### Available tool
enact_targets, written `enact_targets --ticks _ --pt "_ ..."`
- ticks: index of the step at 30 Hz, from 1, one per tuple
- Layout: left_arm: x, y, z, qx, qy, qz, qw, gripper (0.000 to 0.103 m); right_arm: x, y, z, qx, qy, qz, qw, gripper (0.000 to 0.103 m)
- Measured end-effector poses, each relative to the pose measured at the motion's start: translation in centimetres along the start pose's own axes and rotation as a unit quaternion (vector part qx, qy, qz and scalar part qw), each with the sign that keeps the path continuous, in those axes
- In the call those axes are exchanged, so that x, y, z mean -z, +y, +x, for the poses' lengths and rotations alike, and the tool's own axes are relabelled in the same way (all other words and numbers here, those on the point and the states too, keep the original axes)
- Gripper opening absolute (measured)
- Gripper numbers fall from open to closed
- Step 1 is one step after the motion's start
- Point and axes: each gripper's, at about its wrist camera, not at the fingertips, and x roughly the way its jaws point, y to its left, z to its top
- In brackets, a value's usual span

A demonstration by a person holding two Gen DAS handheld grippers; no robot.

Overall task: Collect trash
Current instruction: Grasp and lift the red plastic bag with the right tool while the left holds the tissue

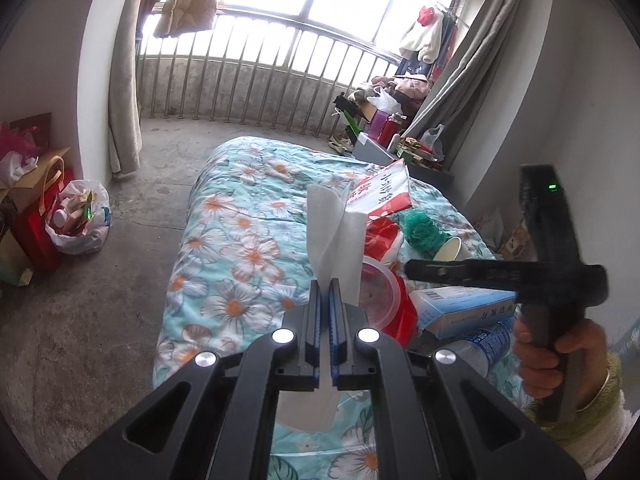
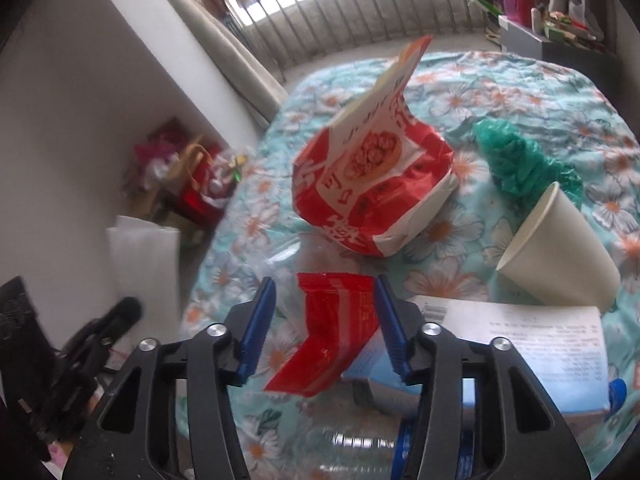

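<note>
My left gripper [image 1: 324, 280] is shut on a white tissue [image 1: 332, 232] that stands up from its tips above the floral quilt [image 1: 240, 220]. My right gripper [image 2: 322, 284] points down over the pile of trash. A folded red wrapper [image 2: 332, 332] lies between its blue fingers. The right pad touches the wrapper's edge, while a gap shows at the left pad. Behind it are a red-and-white food bag [image 2: 368, 176], a green plastic bag [image 2: 516, 160], a tipped paper cup [image 2: 560, 252], a blue-and-white box [image 2: 520, 352] and a clear bottle [image 2: 360, 448].
A white bag full of rubbish [image 1: 80, 216] sits on the concrete floor to the left of the bed, beside red gift bags [image 1: 40, 220]. A clear plastic bowl [image 1: 380, 292] lies among the trash. A cluttered grey cabinet [image 1: 380, 148] stands at the bed's far right.
</note>
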Motion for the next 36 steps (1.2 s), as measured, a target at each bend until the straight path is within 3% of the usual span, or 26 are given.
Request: enact_targets --ticks 14,16,18,27,36 --pt "0.3 1.2 -0.2 0.001 0.003 -0.012 0.9999 0.003 1.2 1.4 2.4 0.031 0.036 -0.031 0.998 0.040" --pt "0.3 1.0 -0.2 0.002 0.003 -0.012 0.9999 0.003 1.4 1.3 3.0 0.037 0.042 -0.032 0.998 0.031" --pt "0.3 1.0 -0.2 0.002 0.003 -0.012 0.9999 0.003 1.4 1.2 3.2 0.038 0.042 -0.030 0.998 0.029" --pt "0.3 1.2 -0.1 0.002 0.003 -0.014 0.9999 0.003 1.1 -0.2 1.0 -0.023 0.014 0.014 1.000 0.024" --pt "0.1 0.1 -0.1 0.011 0.000 -0.004 0.9999 0.003 1.2 -2.5 -3.5 -0.086 -0.037 0.061 0.994 0.024"
